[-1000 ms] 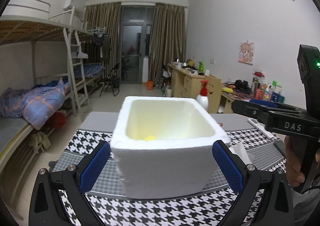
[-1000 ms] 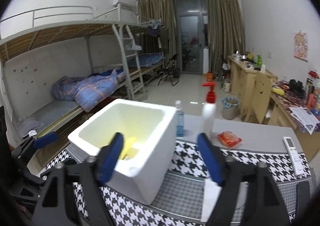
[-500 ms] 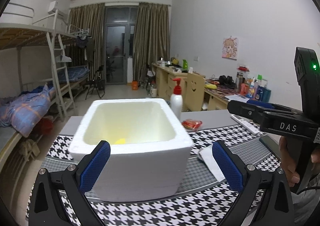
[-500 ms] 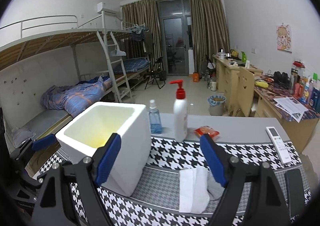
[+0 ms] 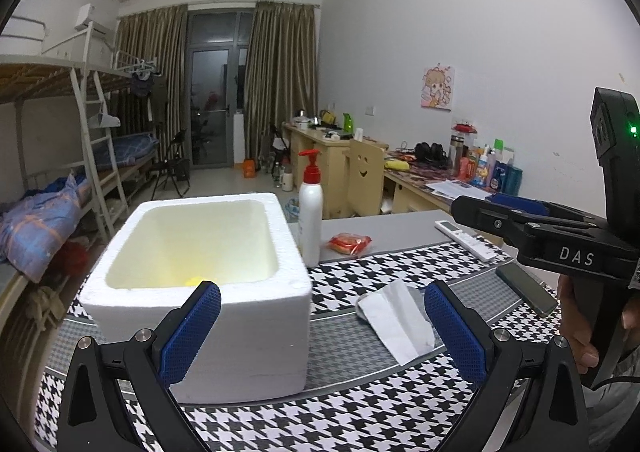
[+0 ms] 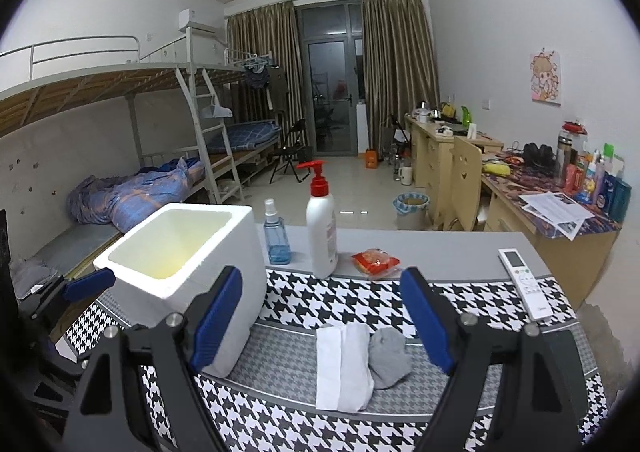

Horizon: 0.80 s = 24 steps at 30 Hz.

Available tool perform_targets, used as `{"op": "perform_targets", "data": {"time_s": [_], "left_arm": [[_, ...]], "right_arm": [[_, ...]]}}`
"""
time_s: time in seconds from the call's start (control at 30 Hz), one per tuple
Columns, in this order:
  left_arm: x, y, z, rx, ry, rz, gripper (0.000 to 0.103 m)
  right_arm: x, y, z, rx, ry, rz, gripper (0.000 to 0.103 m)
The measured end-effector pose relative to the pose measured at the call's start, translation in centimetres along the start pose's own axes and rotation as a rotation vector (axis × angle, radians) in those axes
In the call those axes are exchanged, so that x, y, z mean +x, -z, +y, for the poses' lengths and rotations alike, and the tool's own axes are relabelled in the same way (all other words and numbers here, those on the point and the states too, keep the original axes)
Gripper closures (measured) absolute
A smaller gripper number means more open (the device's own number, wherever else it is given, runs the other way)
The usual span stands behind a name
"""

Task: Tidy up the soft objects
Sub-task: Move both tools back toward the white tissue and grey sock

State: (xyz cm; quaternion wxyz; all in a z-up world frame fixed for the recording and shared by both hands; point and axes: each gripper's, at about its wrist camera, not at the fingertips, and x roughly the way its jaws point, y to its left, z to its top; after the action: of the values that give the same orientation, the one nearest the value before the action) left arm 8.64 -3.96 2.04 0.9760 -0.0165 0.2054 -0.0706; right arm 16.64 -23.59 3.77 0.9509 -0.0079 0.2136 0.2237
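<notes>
A white foam box (image 5: 224,336) stands on the houndstooth tablecloth (image 5: 360,424) with something yellow (image 5: 195,280) on its floor. To its right lie a folded white cloth (image 6: 343,362) and a crumpled grey sock (image 6: 389,355), touching each other. My left gripper (image 5: 320,316) is open and empty, its left finger in front of the box's near wall and its right finger near the white cloth (image 5: 396,318). Open and empty too, my right gripper (image 6: 320,312) hangs above and short of the two cloths.
Behind the cloths stand a white pump bottle (image 6: 321,228) and a blue spray bottle (image 6: 277,240), with a red packet (image 6: 375,260) beside them. A remote (image 6: 524,284) and a dark phone (image 5: 526,288) lie at the right. Bunk beds and desks line the room beyond.
Both views have swung to the right: the foam box has slid leftward in them, and the white cloth, grey sock, bottles and remote have come into view. Both grippers stayed open.
</notes>
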Motion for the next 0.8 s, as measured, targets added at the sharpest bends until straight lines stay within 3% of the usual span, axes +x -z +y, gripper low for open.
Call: {"op": "perform_targets", "data": {"time_s": [0.8], "left_arm": [[2.7,0.9,-3.7,0.013,0.055,0.059,0.001]], "right_arm": [[-0.5,2.1,-4.1,0.043,0.041,0.017,0.018]]}}
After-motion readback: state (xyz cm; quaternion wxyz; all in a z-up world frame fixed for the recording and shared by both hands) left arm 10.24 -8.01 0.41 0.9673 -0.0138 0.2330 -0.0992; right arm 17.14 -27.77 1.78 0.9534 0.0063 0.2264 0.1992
